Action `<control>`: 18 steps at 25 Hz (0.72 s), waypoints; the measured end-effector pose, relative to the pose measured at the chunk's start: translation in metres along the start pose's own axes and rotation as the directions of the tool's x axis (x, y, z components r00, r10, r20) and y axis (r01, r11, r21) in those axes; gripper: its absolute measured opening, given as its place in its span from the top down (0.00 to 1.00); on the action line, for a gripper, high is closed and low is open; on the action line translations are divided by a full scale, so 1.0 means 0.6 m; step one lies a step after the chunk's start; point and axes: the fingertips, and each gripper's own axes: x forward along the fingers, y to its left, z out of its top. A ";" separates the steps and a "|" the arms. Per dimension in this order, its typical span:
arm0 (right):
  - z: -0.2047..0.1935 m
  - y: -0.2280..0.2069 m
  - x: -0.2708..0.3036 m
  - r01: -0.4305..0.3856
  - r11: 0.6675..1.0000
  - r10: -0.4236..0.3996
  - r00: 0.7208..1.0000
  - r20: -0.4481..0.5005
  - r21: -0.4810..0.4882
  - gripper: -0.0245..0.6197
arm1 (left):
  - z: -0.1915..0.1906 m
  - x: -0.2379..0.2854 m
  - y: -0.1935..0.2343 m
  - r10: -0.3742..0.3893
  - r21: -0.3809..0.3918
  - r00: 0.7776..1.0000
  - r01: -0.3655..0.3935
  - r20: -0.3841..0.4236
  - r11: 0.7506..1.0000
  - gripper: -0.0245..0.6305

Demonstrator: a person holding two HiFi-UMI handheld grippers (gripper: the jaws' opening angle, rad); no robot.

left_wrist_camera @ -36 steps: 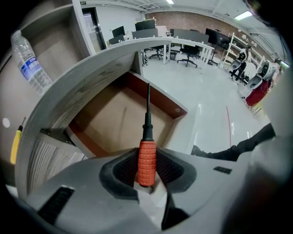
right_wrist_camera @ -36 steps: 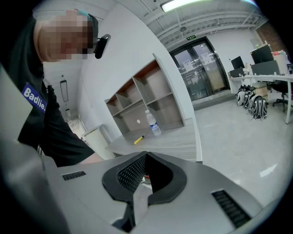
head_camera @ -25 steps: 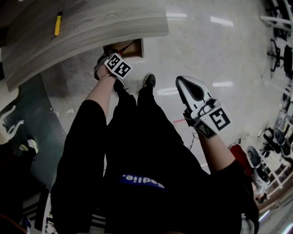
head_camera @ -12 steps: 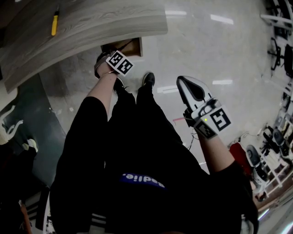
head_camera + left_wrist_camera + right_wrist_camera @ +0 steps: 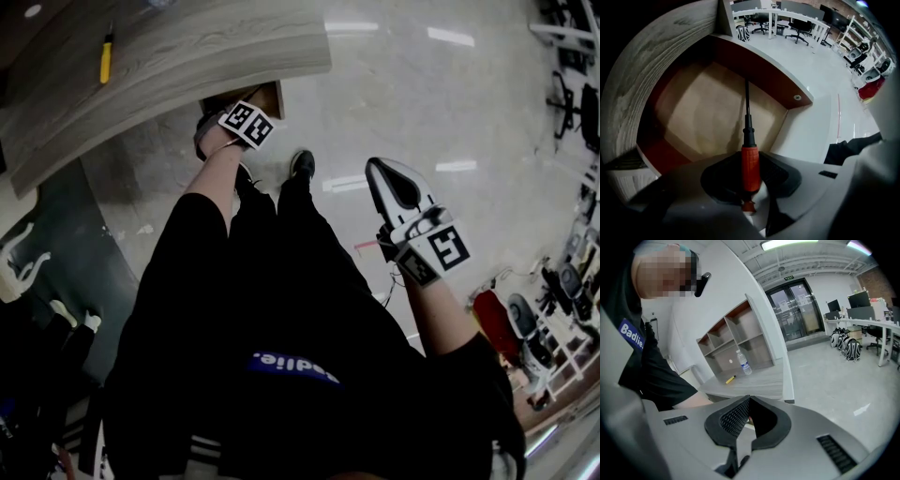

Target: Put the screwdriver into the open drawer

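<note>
A screwdriver (image 5: 751, 168) with a red handle and a black shaft stands upright between the jaws of my left gripper (image 5: 750, 158), which is shut on the handle. Its shaft points down into the open drawer (image 5: 705, 112), a box with a tan floor and red-brown walls. In the head view the left gripper (image 5: 246, 124) hangs right over the drawer (image 5: 251, 97) under the desk edge, tool hidden. My right gripper (image 5: 377, 169) is held out over the floor at the right, away from the drawer. Its jaws (image 5: 749, 399) are shut with nothing in them.
The grey wood desk (image 5: 187, 47) carries a yellow tool (image 5: 106, 58) at its far left and a water bottle (image 5: 744, 363). An open shelf unit (image 5: 736, 341) stands behind it. My legs and shoes (image 5: 302, 165) are beside the drawer. Office chairs and desks (image 5: 797, 23) stand farther off.
My left gripper has tilted a little and edged closer over the drawer with the screwdriver still in it. The right gripper has barely shifted.
</note>
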 end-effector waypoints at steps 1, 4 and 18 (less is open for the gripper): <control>-0.001 -0.003 -0.002 0.004 1.000 -0.004 1.000 -0.001 0.002 0.92 | 0.000 0.002 0.000 -0.002 -0.003 1.000 0.002 -0.008 1.000 0.80; -0.004 -0.013 -0.010 0.022 1.000 -0.022 1.000 0.007 -0.003 0.92 | 0.000 0.009 -0.002 -0.007 -0.011 1.000 0.007 -0.024 1.000 0.80; -0.001 -0.019 -0.038 0.044 0.999 -0.044 0.998 0.033 0.009 0.92 | -0.002 0.005 -0.003 -0.059 0.000 0.998 0.059 -0.023 0.998 0.73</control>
